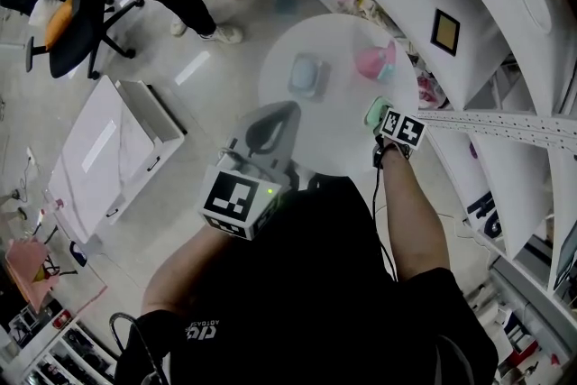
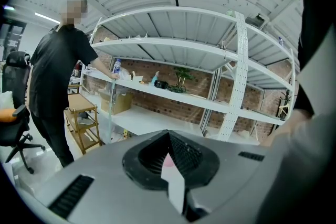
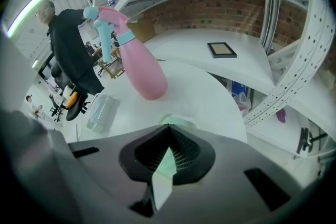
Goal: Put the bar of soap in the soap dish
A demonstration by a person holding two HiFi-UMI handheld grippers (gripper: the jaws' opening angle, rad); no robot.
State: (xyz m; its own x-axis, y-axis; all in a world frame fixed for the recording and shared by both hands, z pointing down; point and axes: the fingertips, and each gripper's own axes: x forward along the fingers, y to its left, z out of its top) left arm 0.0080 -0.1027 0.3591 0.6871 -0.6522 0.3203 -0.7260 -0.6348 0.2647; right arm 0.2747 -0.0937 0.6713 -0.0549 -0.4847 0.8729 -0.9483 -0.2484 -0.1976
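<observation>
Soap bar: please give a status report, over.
Left hand-held gripper shut, empty, raised. Right hand-held gripper shut, soap bar just beyond its tips, not in soap dish. Pink spray bottle stands near the path.

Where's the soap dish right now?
In the head view the soap dish sits near the middle of the table, just left of the spray bottle.

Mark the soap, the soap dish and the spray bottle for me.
Soap [image 1: 373,110]: head view, its green top face.
Soap dish [image 1: 306,75]: head view, the middle of it.
Spray bottle [image 3: 140,68]: right gripper view, its pink body.
</observation>
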